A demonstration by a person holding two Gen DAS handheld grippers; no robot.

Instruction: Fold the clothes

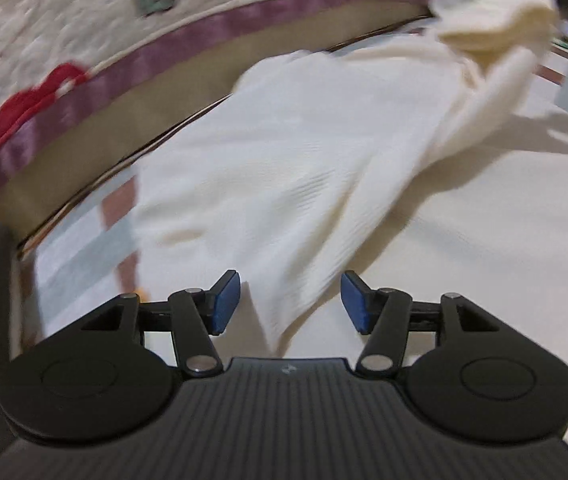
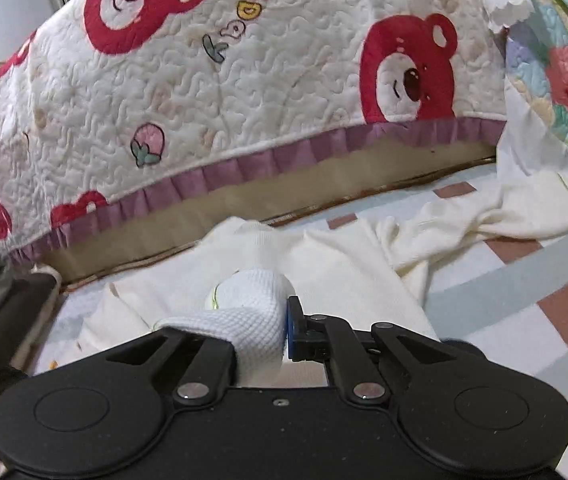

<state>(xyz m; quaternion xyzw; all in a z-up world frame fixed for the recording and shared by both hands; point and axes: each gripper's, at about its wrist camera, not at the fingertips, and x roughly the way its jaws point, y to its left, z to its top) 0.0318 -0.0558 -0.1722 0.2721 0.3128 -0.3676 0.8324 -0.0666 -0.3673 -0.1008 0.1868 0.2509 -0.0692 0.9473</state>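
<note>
Cream garment (image 1: 292, 152) mid-fold on the bed, right tool clamped on a bunched edge, left tool open.

Left wrist view: left tool (image 1: 290, 304) open, blue pads (image 1: 226, 304) apart and nothing pinched; garment runs from bottom center to upper right, where part of it is lifted off the striped sheet (image 1: 84, 248). Bear-print quilt (image 1: 44, 40) fills upper left. Right wrist view: right tool (image 2: 284, 328) closed on a roll of the white knit fabric at lower center; rest of garment (image 2: 364, 264) lies rumpled toward the right, floral quilt (image 2: 564, 80) at upper right. Judged early: no neat fold visible, flattening and folding remain.
</note>
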